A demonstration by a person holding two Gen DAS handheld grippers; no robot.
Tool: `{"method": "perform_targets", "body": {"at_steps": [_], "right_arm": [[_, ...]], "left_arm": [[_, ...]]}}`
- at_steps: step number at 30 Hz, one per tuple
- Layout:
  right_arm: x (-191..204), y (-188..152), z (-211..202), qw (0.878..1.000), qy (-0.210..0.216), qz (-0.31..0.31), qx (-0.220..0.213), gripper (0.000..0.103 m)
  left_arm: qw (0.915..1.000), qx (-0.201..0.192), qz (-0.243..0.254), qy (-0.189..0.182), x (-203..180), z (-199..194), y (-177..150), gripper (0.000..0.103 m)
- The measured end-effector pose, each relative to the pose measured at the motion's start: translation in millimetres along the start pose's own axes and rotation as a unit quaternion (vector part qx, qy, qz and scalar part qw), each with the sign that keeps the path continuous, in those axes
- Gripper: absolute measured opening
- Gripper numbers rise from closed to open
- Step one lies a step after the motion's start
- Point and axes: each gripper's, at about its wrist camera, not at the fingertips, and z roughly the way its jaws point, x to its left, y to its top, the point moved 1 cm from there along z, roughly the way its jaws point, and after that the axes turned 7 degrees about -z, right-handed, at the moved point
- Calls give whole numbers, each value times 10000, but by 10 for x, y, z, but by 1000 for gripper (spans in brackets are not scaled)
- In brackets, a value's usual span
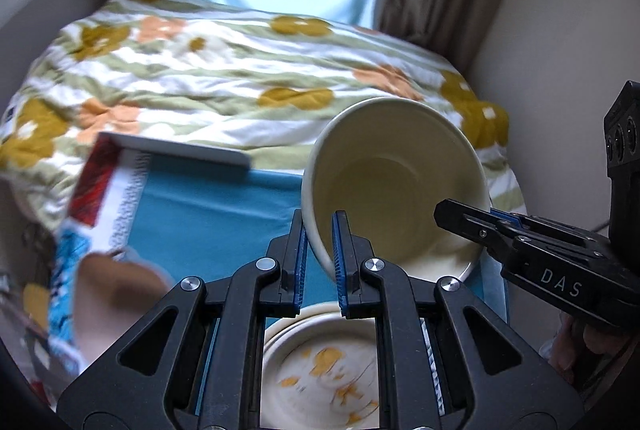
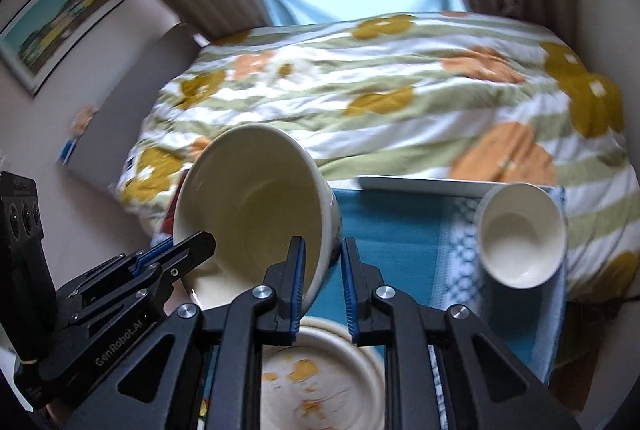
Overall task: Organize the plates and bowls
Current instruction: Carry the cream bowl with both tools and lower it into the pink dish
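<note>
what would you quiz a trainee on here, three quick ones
1. True or false: the big bowl stands upright.
2. Which straddles its rim? A: left tool only. B: right tool only. C: both.
3. Fill in: the small bowl sits on a ___ cloth.
Key: 1 false, it is tilted; 2 C; 3 blue.

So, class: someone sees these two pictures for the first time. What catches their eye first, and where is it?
The large cream bowl, tipped on its side at centre, with the left gripper and right gripper each clamped on its rim. Behind lies the flowered bedspread. Below the grippers sits a yellow-patterned plate; a small bowl stands at right.
</note>
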Motion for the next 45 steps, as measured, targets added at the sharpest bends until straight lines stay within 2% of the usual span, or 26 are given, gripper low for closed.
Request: {"method": "perform_targets", "body": {"at_steps": [5,10,18,22,30,45], "right_arm": [[546,-59,57,9991,303,-301,7,17],[1066,-198,292,9984,401,-373,111,17],[1672,-486,801,9991,269,101,309,16],[1762,-672,1066,9976,164,456,490,16],[1822,-905,1426,9930,-120,765,893,16],[1873,-984,1718,9871,-303,839,1329,16]], "left_arm": [[9994,-206,-136,238,495,-433,-55,11],[9992,-170,-128,335,1086,-643,-152,10],[9991,378,-2,211,1962,-499,-304,10],[9970,736,172,140,2228,-281,-406,10],[9916,1262,290,0,2459,98,-558,10],[9862,1571,502,141,2593,415,-611,10]]}}
